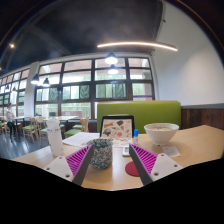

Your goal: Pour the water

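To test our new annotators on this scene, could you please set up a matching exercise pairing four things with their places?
Things:
1. speckled cup
2. white bowl
3. red coaster
4. green bench

Places:
a. behind the table, by the windows
b. flat on the table, close beside the right finger's pad
c. upright between the fingers of the open tool, gaps either side
d. on the table beyond the right finger

Pairs: 1-c, 2-d, 3-b, 4-a
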### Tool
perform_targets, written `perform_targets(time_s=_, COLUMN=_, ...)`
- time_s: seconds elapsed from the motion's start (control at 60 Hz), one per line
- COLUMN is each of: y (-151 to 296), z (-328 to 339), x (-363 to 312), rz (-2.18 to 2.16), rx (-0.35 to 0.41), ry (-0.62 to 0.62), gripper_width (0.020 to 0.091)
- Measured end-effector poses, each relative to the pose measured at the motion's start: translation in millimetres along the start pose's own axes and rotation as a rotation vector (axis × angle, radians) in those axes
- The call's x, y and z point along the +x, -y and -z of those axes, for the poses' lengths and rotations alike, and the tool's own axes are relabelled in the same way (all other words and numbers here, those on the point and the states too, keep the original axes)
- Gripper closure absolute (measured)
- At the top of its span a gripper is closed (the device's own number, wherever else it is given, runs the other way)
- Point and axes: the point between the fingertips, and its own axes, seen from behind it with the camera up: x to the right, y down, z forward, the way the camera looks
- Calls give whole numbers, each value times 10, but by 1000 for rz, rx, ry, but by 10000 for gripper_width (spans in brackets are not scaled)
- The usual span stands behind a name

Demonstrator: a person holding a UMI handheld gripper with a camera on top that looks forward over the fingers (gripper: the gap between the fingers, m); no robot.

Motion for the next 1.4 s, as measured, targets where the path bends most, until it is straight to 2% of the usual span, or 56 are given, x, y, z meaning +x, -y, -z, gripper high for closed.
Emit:
perform_targets(time_s=0.317, y=15, z=3, x=28, rz=-3, rx=0, ry=-16, gripper_width=286)
perform_targets(time_s=0.517, y=13, z=-7, x=129, rz=-3, rx=-1, ry=-73, gripper_width=283)
perform_targets(time_s=0.583, y=-55, z=-22, x=55, rz=-15, rx=-34, ry=-96, gripper_width=290)
perform_targets(time_s=0.9, y=235, z=-179, x=-1404, rz=-63, rx=0, ry=-39, gripper_width=283)
perform_targets(time_s=1.1, y=84, z=-696, x=-2211, rz=-14, rx=-56, ry=-20, gripper_width=277)
perform_targets(time_s=1.233, y=-51, z=-971, x=-2353, rz=32, rx=-87, ry=-79, gripper_width=281)
perform_targets(time_s=1.4, y=-18, z=-1335, x=-2408, rz=61, rx=-57, ry=-119, gripper_width=277)
